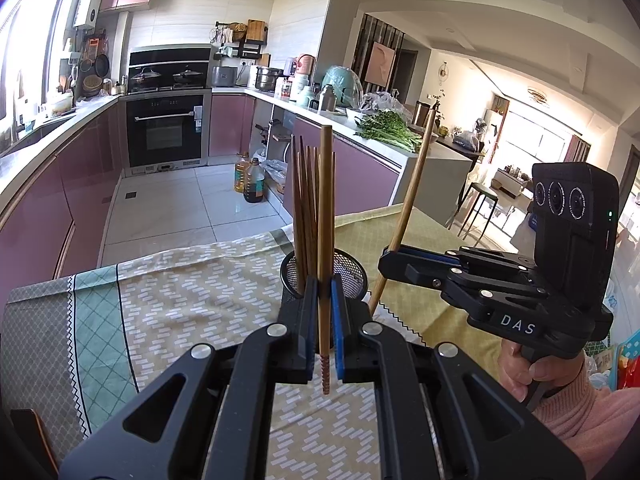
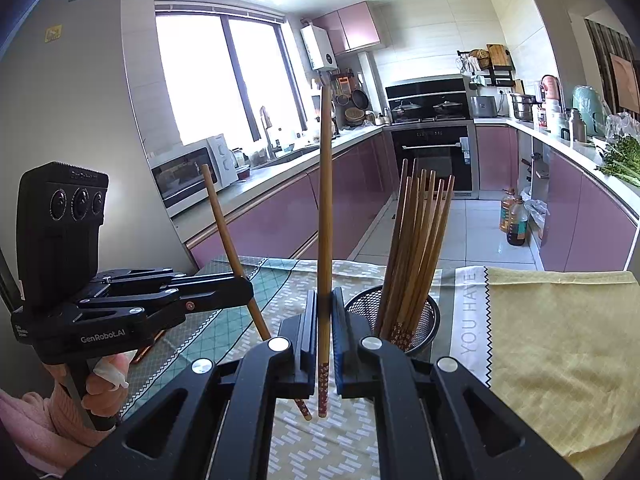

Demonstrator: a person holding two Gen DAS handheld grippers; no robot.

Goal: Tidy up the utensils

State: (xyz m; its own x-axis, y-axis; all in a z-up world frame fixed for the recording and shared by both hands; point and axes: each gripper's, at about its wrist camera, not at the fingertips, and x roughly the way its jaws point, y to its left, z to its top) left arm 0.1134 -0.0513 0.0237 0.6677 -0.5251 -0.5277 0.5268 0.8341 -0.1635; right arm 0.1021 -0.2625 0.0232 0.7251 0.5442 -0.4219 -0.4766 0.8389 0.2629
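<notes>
My left gripper (image 1: pixel 324 300) is shut on a wooden chopstick (image 1: pixel 326 216), held upright just in front of a black mesh holder (image 1: pixel 348 272) with several chopsticks (image 1: pixel 306 200) standing in it. My right gripper (image 2: pixel 324 312) is shut on another wooden chopstick (image 2: pixel 325 208), upright, left of the holder (image 2: pixel 424 316) and its chopsticks (image 2: pixel 420 240). The right gripper shows in the left wrist view (image 1: pixel 390 264), its chopstick (image 1: pixel 412 200) tilted. The left gripper shows in the right wrist view (image 2: pixel 246 292) with its tilted chopstick (image 2: pixel 228 240).
A patterned tablecloth (image 1: pixel 192 304) covers the table, with a yellow cloth (image 2: pixel 560 340) to the right. Beyond the table edge lie the kitchen floor, purple cabinets (image 1: pixel 60 200), oil bottles (image 1: pixel 250 178) and a counter with greens (image 1: pixel 388 130).
</notes>
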